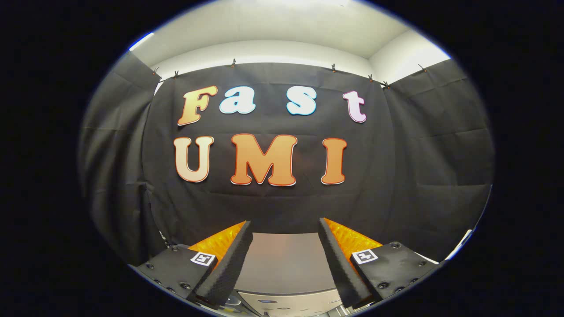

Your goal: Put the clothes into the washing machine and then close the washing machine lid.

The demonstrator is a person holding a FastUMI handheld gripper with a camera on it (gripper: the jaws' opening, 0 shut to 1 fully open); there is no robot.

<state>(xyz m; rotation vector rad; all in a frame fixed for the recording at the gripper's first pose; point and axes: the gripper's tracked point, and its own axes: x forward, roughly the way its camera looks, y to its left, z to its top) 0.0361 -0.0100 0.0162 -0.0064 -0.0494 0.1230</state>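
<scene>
- The gripper is held level and pointed straight at the booth's black cloth wall, its two fingers spread wide with nothing caught between them
- The left finger slants in from about 7 o'clock, the right finger from about 5 o'clock; the gap between their tips is broad and empty
- Each finger mount carries a small square black-and-white marker: the left marker and the right marker lie just outside the fingers
- Between the fingers, at 6 o'clock and below them, sits the washing machine; its flat grey top runs from near the gripper toward the wall, and from here the lid looks down, though I cannot be sure
- At the very bottom, nearest the gripper, a strip of the machine's front panel shows with what seem to be controls; too cramped to make out
- No clothes are between the fingers or on the grey top
- The cloth wall hangs in creased panels, pinned by small clips along its upper edge at about 12 o'clock
- Above the cloth runs a pale wall and ceiling, with a bright strip of light at about 10 o'clock
</scene>
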